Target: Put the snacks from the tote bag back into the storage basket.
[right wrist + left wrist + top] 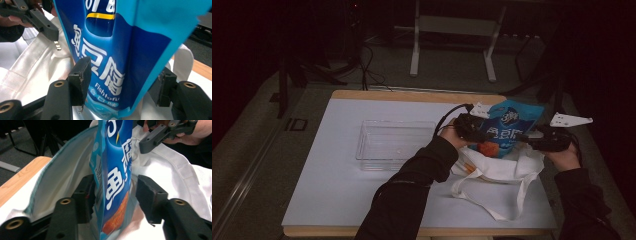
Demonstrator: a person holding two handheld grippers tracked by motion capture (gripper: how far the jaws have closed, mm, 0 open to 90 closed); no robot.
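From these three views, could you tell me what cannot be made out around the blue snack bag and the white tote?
- Blue snack bag: lower end hidden inside the white tote bag, all views.
- Tote's contents: hidden by fabric.
- Right gripper: far-jaw contact hidden behind the bag.
- Clear tray: high view too dim to show contents.

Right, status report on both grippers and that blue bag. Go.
Left gripper and right gripper open, fingers either side of the blue snack bag. Bag upright in the white tote. Clear tray empty, nothing blocking.
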